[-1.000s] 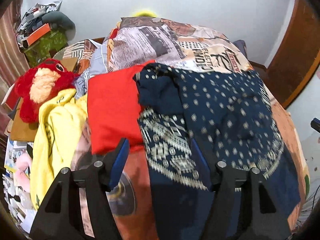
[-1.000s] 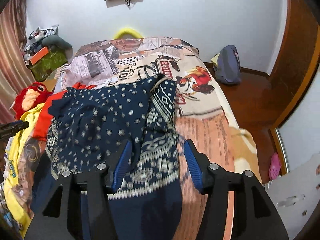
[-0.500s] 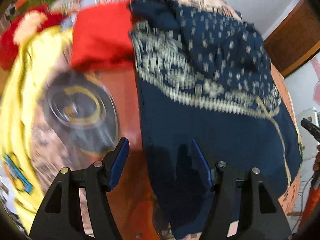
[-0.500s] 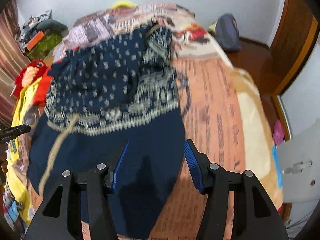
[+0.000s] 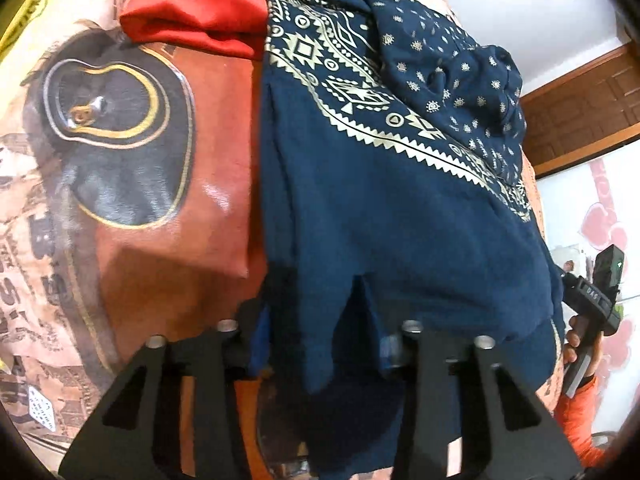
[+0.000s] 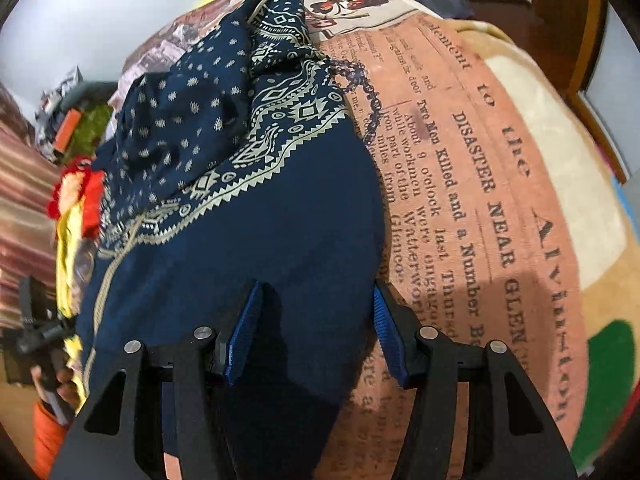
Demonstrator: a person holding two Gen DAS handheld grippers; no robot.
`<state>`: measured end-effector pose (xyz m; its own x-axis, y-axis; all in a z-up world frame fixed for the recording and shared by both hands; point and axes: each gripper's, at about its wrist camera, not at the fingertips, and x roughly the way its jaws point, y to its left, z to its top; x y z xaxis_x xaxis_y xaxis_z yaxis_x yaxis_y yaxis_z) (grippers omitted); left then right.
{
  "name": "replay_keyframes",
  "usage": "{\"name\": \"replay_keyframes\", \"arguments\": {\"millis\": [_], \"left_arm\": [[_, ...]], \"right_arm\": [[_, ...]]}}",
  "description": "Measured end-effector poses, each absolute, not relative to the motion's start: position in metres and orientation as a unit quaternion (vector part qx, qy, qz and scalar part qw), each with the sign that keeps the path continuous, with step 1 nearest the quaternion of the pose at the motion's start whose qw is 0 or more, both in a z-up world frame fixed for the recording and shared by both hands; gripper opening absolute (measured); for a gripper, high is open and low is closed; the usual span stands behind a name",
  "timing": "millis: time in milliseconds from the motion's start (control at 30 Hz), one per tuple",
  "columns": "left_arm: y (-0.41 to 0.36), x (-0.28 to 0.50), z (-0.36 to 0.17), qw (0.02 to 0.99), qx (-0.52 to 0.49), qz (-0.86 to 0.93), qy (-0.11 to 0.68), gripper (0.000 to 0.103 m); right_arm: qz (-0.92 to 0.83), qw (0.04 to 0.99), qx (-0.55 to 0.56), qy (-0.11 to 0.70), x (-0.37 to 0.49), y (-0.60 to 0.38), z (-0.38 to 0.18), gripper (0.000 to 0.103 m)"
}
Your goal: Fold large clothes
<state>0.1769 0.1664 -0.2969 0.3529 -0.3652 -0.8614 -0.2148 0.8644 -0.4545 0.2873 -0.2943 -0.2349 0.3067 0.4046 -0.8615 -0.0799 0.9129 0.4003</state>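
Cloth of the navy dress (image 5: 400, 216) bunches between the left gripper (image 5: 320, 344), whose jaws have just been closing onto it. Right gripper (image 6: 316, 336) stands spread over the hem at six o'clock, pinching nothing.

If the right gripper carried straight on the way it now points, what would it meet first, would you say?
Most likely the navy patterned garment: the right gripper straddles its plain lower part near the right edge, fingers open. The printed blanket lies just beside; depth is unclear.

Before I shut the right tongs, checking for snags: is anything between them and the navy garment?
Nothing visible. The right tongs stand open straddling the navy garment near its edge on the printed blanket.
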Motion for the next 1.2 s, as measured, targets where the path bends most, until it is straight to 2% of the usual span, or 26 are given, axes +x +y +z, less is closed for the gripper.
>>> {"name": "replay_keyframes", "arguments": {"millis": [67, 133, 233, 500, 900, 1067, 1200], "left_arm": [[0.165, 0.173, -0.291, 0.789, -0.244, -0.042, 0.562, 0.024], [0.164, 0.170, -0.283, 0.799, -0.228, -0.037, 0.556, 0.016], [0.162, 0.169, -0.275, 0.807, -0.219, -0.036, 0.548, 0.010], [0.166, 0.175, -0.226, 0.841, -0.208, -0.052, 0.497, 0.009], [0.179, 0.267, -0.129, 0.907, -0.198, -0.041, 0.369, 0.008], [0.197, 0.321, -0.134, 0.914, -0.183, 0.025, 0.362, 0.008], [0.220, 0.358, -0.177, 0.894, -0.205, 0.057, 0.394, 0.008]], "right_arm": [[0.159, 0.797, 0.143, 0.565, 0.289, -0.291, -0.234, 0.043], [0.170, 0.798, 0.141, 0.560, 0.290, -0.286, -0.230, 0.021], [0.180, 0.806, 0.132, 0.548, 0.292, -0.278, -0.223, 0.010], [0.211, 0.840, 0.117, 0.487, 0.300, -0.266, -0.181, 0.008], [0.226, 0.888, 0.093, 0.391, 0.371, -0.240, -0.105, 0.007], [0.206, 0.899, 0.108, 0.371, 0.422, -0.235, -0.099, 0.007], [0.174, 0.898, 0.099, 0.393, 0.458, -0.228, -0.130, 0.007]]}}
